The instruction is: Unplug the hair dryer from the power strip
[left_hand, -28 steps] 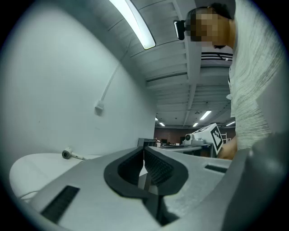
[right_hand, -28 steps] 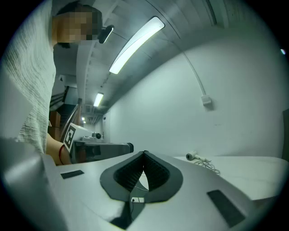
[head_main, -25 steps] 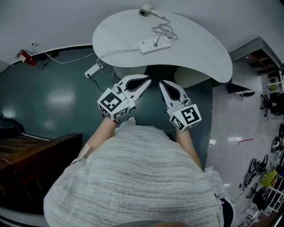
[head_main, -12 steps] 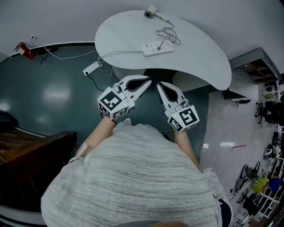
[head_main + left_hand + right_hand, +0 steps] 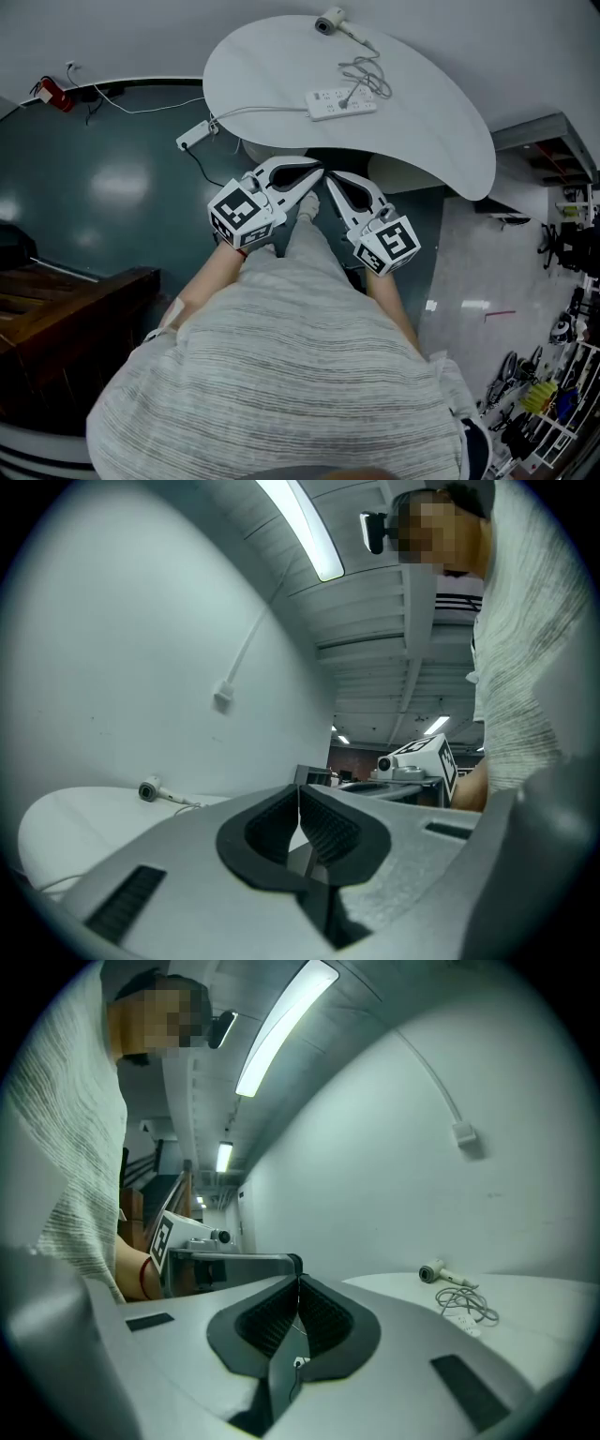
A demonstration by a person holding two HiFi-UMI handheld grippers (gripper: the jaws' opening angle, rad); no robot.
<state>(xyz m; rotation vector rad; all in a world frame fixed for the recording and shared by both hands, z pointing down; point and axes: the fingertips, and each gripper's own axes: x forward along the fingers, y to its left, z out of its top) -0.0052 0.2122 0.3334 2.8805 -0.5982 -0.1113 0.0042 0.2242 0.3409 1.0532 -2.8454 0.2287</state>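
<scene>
A white hair dryer (image 5: 329,21) lies at the far edge of the white table (image 5: 422,122). Its cord (image 5: 366,75) coils down to a white power strip (image 5: 341,103), where its plug sits. Both grippers hang short of the table's near edge, side by side. My left gripper (image 5: 316,172) is shut and empty, and so is my right gripper (image 5: 331,178). In the left gripper view the hair dryer (image 5: 149,789) shows far off beyond the closed left gripper (image 5: 299,789). In the right gripper view the hair dryer (image 5: 433,1274) and cord (image 5: 469,1309) lie beyond the closed right gripper (image 5: 299,1279).
A white adapter (image 5: 194,141) with a cable lies on the teal floor left of the table. Dark wooden furniture (image 5: 56,319) stands at the left and cluttered shelves (image 5: 553,394) at the right. The table's pedestal (image 5: 403,167) is just beyond my right gripper.
Both grippers have edged a little toward the table and stayed shut. The person's foot now shows between them.
</scene>
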